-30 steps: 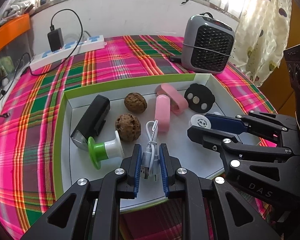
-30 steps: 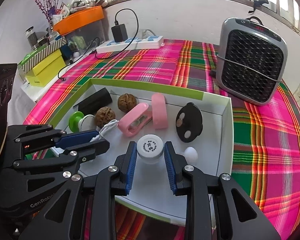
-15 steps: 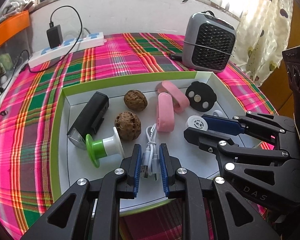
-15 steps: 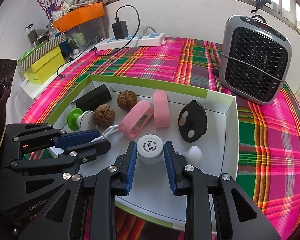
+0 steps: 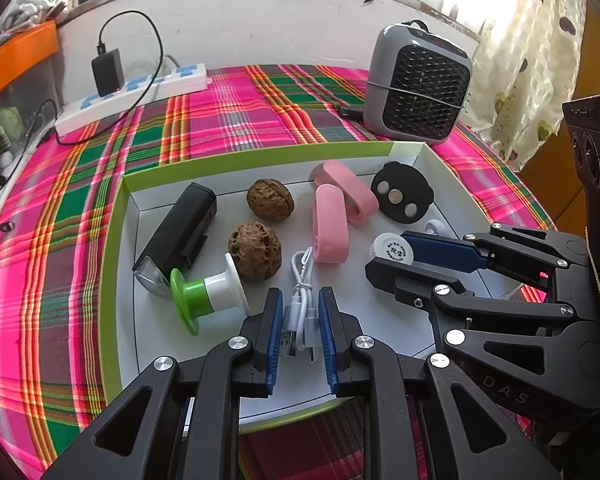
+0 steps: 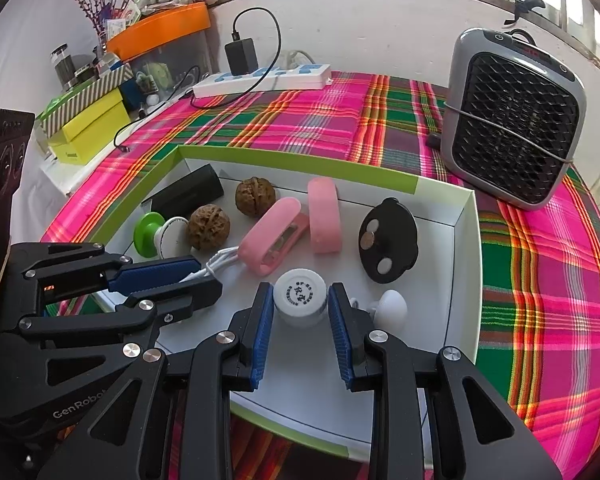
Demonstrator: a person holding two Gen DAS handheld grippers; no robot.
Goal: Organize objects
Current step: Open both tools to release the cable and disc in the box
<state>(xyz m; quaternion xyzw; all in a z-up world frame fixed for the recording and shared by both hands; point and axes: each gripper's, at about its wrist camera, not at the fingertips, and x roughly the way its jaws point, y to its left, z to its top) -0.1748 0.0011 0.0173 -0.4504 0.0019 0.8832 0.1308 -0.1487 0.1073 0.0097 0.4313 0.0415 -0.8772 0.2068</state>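
A white tray with a green rim [image 5: 260, 156] [image 6: 300, 164] lies on the plaid cloth and holds several small items. My left gripper [image 5: 300, 308] [image 6: 208, 278] is shut on a bundled white USB cable [image 5: 302, 280] [image 6: 220, 258] near the tray's front edge. To its right, my right gripper [image 6: 300, 300] [image 5: 388, 258] is shut on a small round white jar [image 6: 300, 294] [image 5: 392, 246] that rests on the tray floor. Also in the tray are two walnuts [image 5: 270, 200] [image 5: 255, 250], a black torch [image 5: 180, 236], a green and white spool [image 5: 204, 296], two pink pieces [image 5: 330, 224] [image 5: 348, 192] and a black disc [image 5: 402, 198].
A small white knob [image 6: 392, 306] lies just right of the right gripper. A grey fan heater [image 5: 416, 88] stands behind the tray at the right. A power strip [image 5: 136, 96] with a charger lies at the back left. Boxes [image 6: 88, 132] sit beside the table at the left.
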